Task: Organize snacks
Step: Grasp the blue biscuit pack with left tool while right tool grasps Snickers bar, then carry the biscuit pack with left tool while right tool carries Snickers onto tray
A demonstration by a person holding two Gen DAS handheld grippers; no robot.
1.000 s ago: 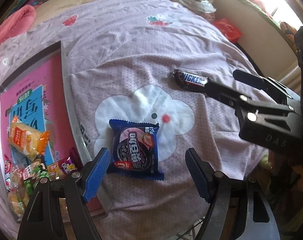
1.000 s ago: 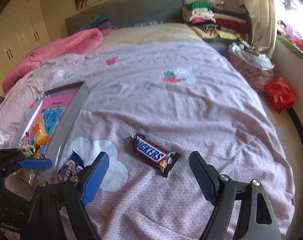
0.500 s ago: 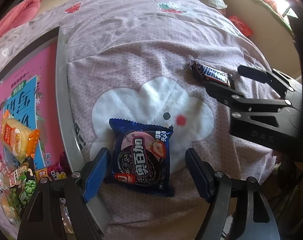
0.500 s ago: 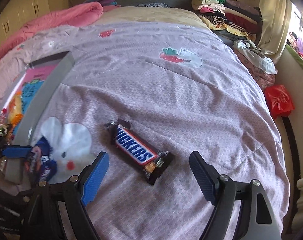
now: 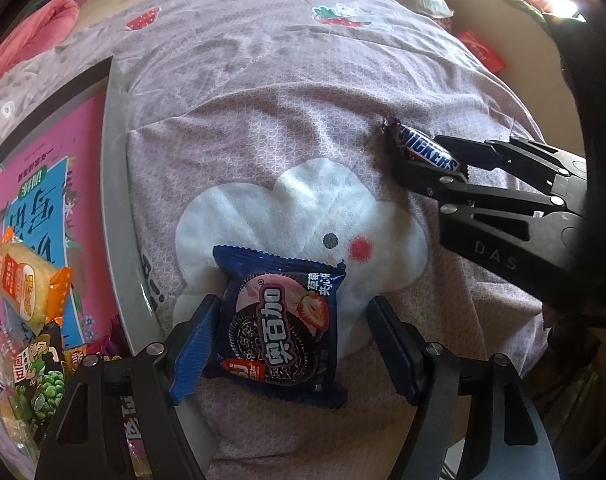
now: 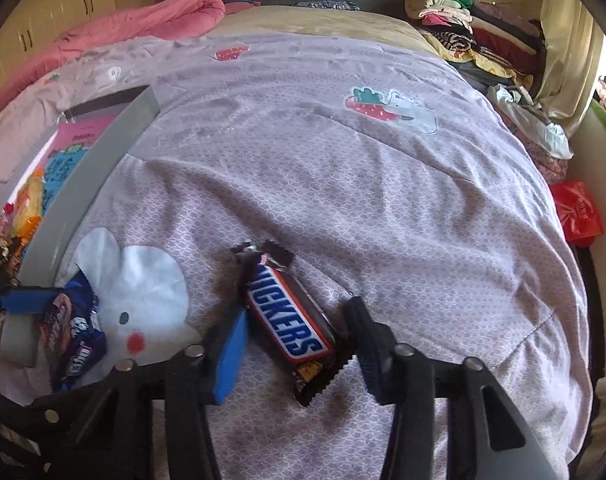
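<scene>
A blue Oreo pack (image 5: 281, 332) lies on the lilac bedspread, on a white cloud patch. My left gripper (image 5: 291, 344) is open and straddles it, the left pad touching its edge, the right pad apart. A Snickers bar (image 6: 289, 326) lies to the right; it also shows in the left wrist view (image 5: 423, 148). My right gripper (image 6: 295, 354) is open with the bar between its fingers, low on the cover. The Oreo pack also shows in the right wrist view (image 6: 69, 332).
A grey-rimmed box (image 5: 115, 184) with a pink printed bottom lies at the left and holds several snack packs, among them an orange one (image 5: 27, 276) and a green pea pack (image 5: 43, 384). Pink duvet, folded clothes (image 6: 471, 28) and a red bag (image 6: 579, 212) border the bed.
Both grippers have moved forward and down. The Oreo pack now sits between the left fingers and the Snickers bar between the right fingers. Both stay open.
</scene>
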